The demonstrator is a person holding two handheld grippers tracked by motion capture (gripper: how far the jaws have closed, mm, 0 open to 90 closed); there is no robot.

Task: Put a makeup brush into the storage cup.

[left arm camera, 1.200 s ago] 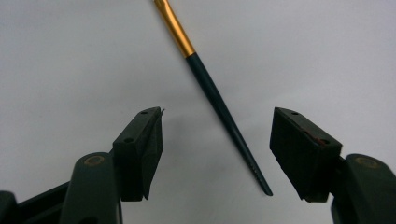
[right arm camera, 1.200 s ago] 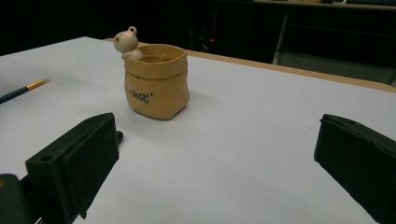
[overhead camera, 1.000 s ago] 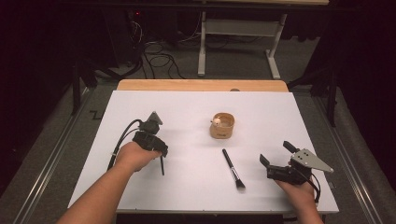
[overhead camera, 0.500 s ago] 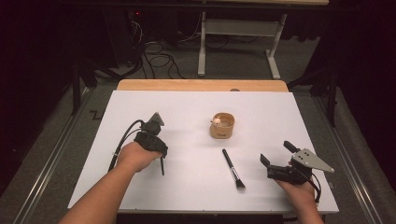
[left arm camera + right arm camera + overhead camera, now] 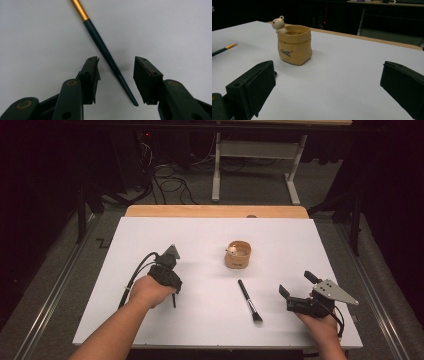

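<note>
Dark green and tapering to a fine point, the brush (image 5: 110, 62) lies flat on the white table (image 5: 150, 235) between the jaws of your left gripper (image 5: 116, 75); neither pad presses on it yet, so nothing is held. Your jaws there have just been closing, and the handle crosses the gap at a slant, closer to one pad than the other. That is, I judge, the main risk: if you shut from here, the nearer pad may meet the handle first and roll or skid it sideways across the smooth sheet, or the pads may catch only the thin tip, which could let it pivot or slip as you lift. Pressing down too far could also scrape the pads on the table. Squaring your jaws across the handle should help. Your right gripper (image 5: 299, 292) rests at the table's right edge with its jaws wide apart and nothing in them, facing the pot (image 5: 294, 45); the black brush (image 5: 249, 300) lies between pot and right hand, untouched. Against the high view of a second ago, your left hand sits in much the same spot, and the pot, black brush and right gripper lie as they did.
</note>
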